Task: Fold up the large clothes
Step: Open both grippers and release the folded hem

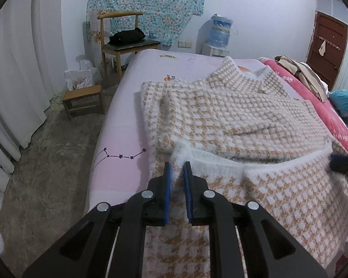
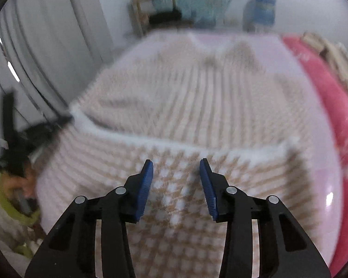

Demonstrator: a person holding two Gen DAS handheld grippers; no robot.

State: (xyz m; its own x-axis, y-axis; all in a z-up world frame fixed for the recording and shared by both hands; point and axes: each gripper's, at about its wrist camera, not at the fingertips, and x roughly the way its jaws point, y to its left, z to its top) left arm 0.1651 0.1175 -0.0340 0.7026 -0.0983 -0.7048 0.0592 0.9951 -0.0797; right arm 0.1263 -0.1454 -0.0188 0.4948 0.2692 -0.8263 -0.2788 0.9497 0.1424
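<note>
A fuzzy tan-and-white houndstooth sweater (image 1: 239,115) lies spread on the bed (image 1: 125,139), its sleeves folded in and its bottom part turned up toward the collar. My left gripper (image 1: 176,165) is shut on the white ribbed hem at the sweater's left corner. In the blurred right wrist view the same sweater (image 2: 197,106) fills the bed. My right gripper (image 2: 176,164) is open, its blue pads apart just above the folded-up part, holding nothing. Its dark tips show at the right edge of the left wrist view (image 1: 344,162). The left gripper shows at the left edge of the right wrist view (image 2: 41,129).
The bed has a pink sheet (image 2: 313,162) and a red floral blanket (image 1: 313,97) with beige clothes (image 1: 301,69) along its right side. A wooden chair (image 1: 125,39) and a small stool (image 1: 83,99) stand on the floor to the left. White curtains (image 1: 18,69) hang at far left.
</note>
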